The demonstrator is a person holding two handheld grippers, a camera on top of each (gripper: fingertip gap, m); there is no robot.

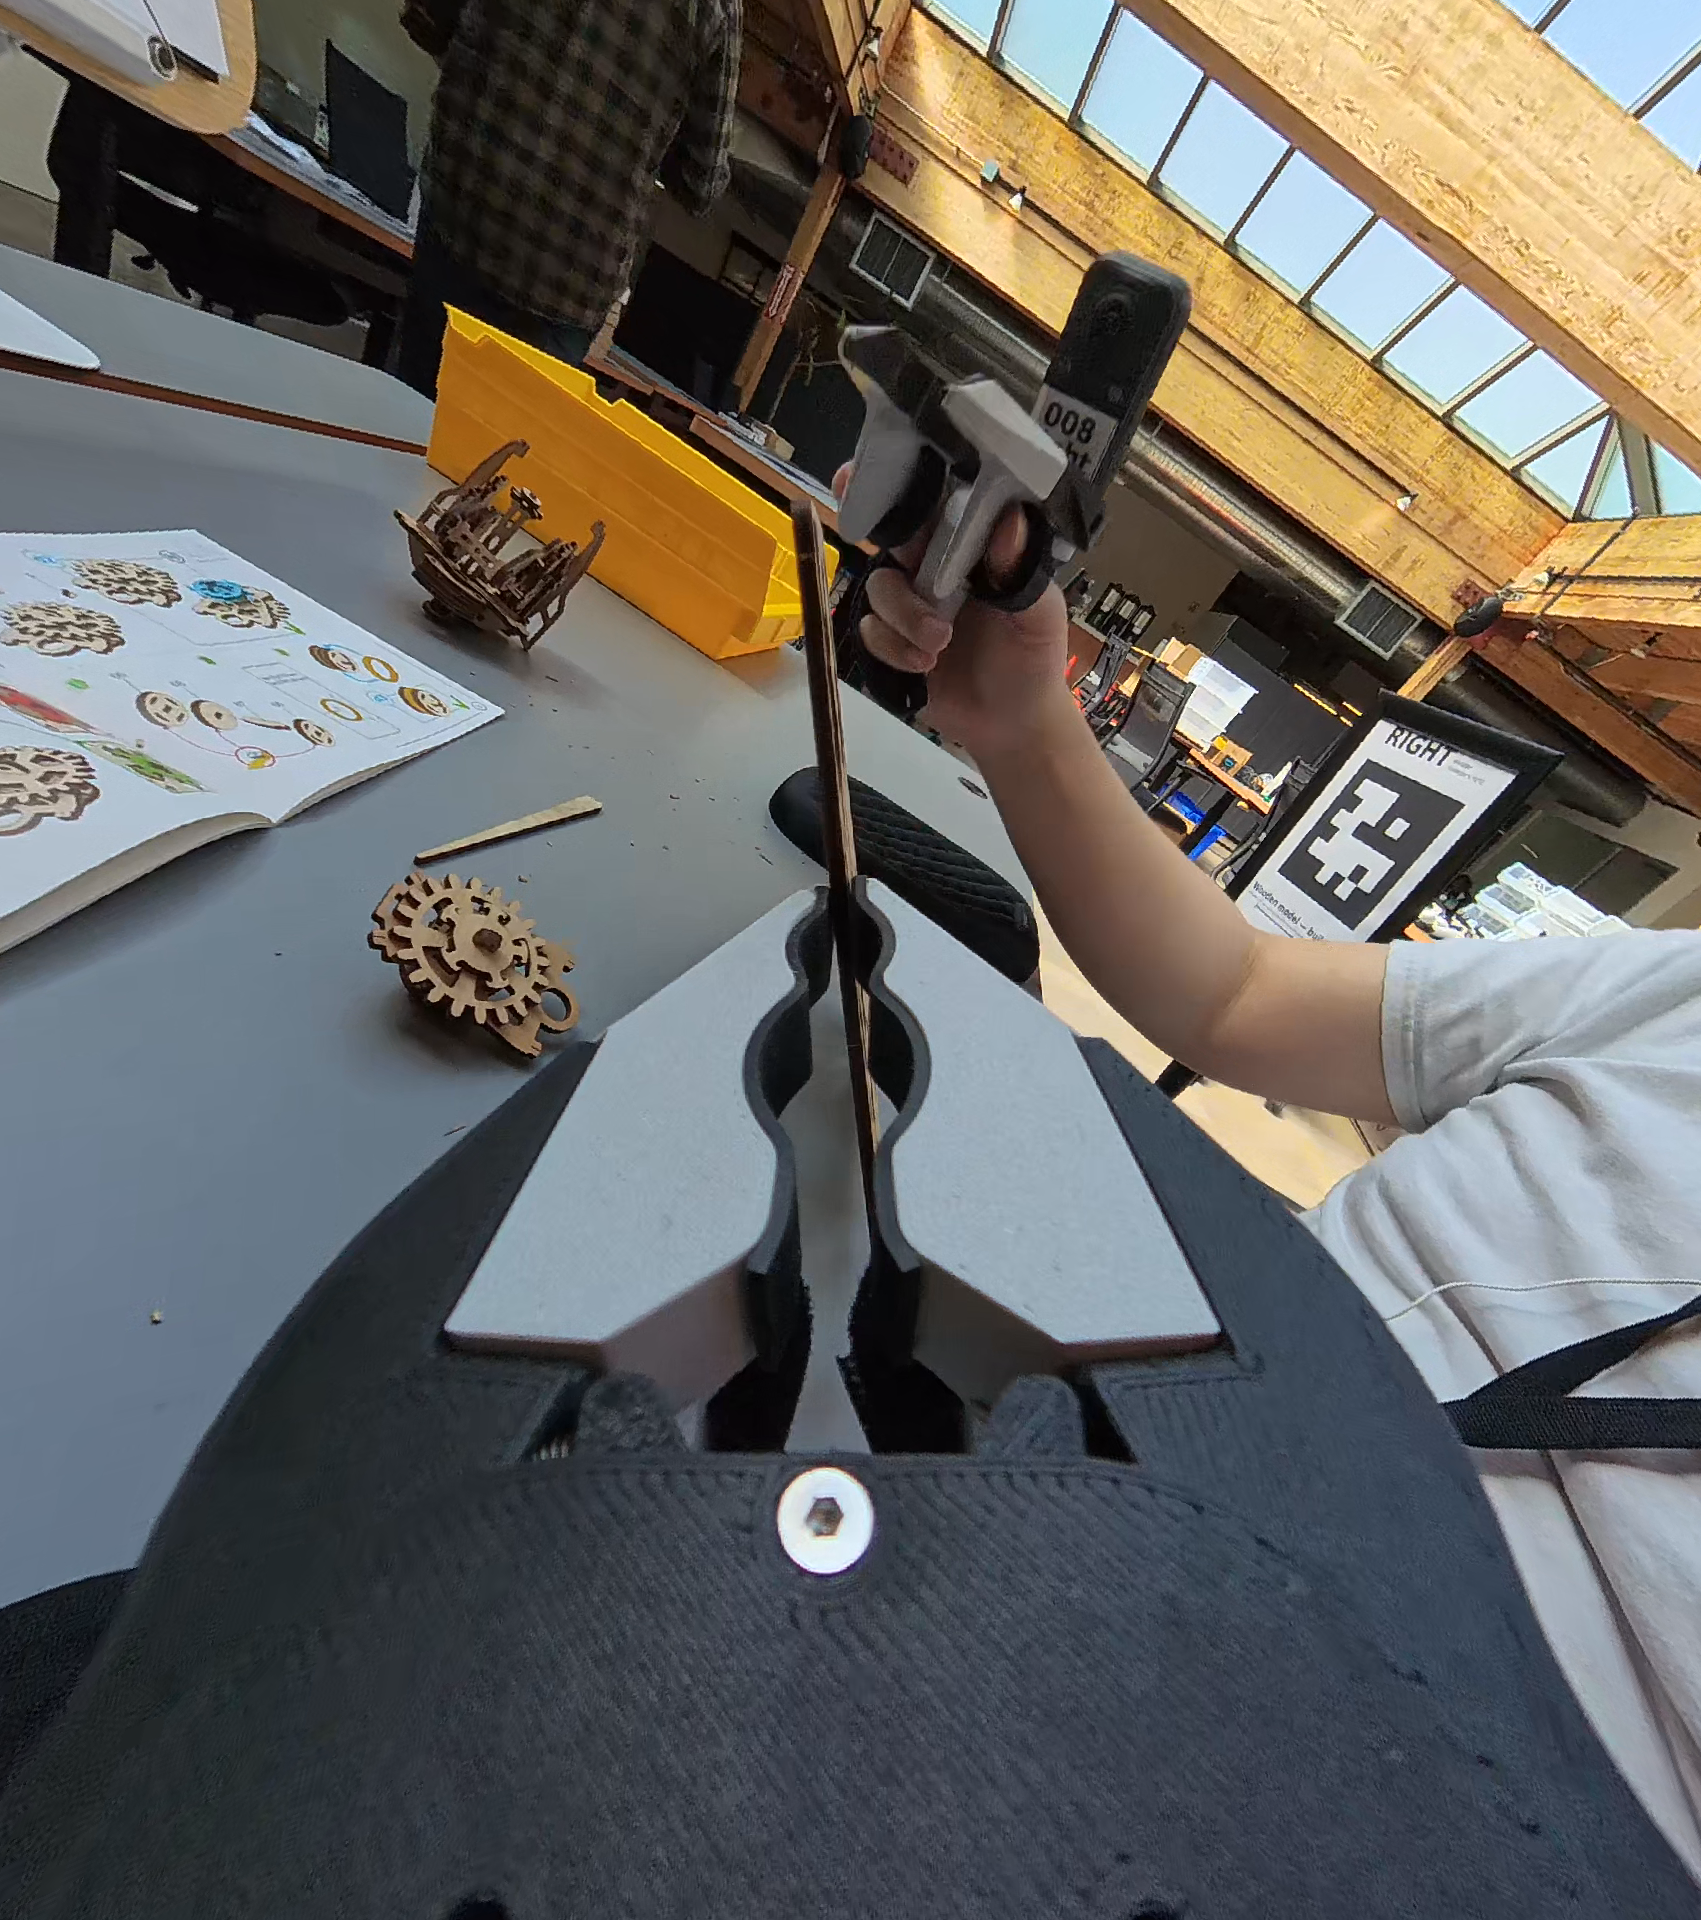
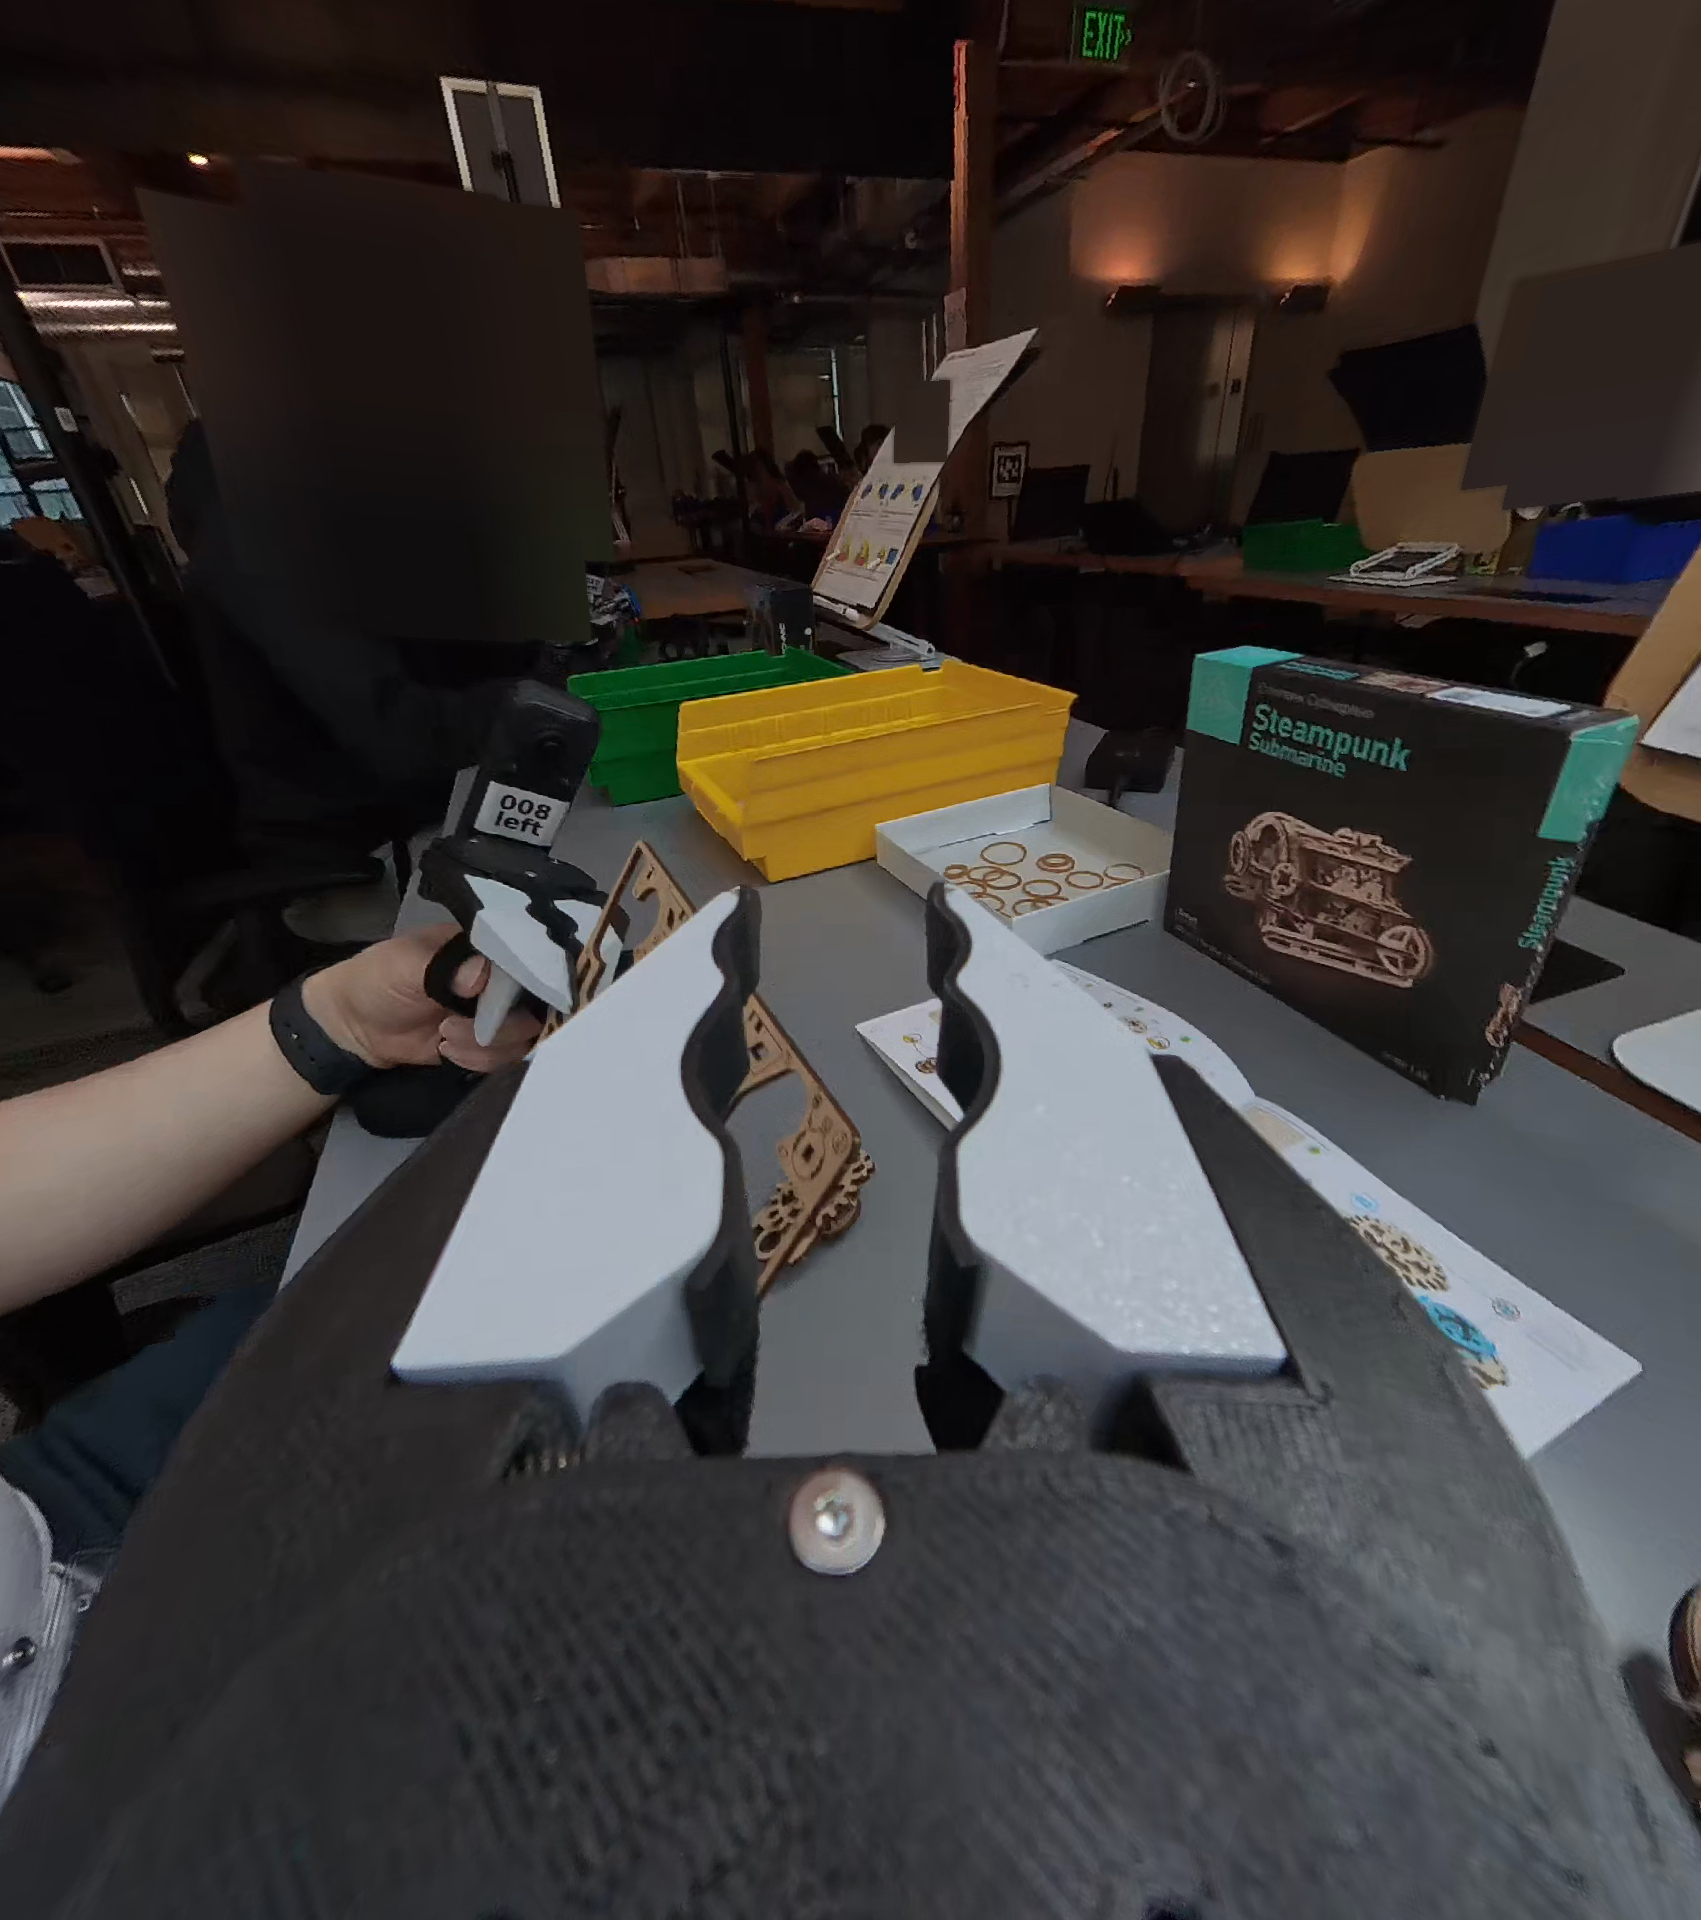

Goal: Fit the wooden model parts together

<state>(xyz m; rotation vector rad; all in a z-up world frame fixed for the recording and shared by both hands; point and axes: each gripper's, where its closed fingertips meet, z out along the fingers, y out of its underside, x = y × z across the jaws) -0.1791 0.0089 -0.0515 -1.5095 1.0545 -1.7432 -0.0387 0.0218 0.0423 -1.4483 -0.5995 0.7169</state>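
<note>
Pinching a thin, flat wooden panel (image 1: pixel 833 727) edge-on between its wavy black-lined jaws, the left gripper (image 1: pixel 844 914) holds it upright above the smooth grey bench (image 1: pixel 202 1143); from the right wrist view the same panel (image 2: pixel 784 1143) shows a pierced, lacy triangular face. The right gripper (image 2: pixel 838 914) hovers with jaws apart and empty. A toothed wooden gear cluster (image 1: pixel 472 961) and a slim wooden strip (image 1: pixel 508 829) lie beside the open instruction booklet (image 1: pixel 98 707).
</note>
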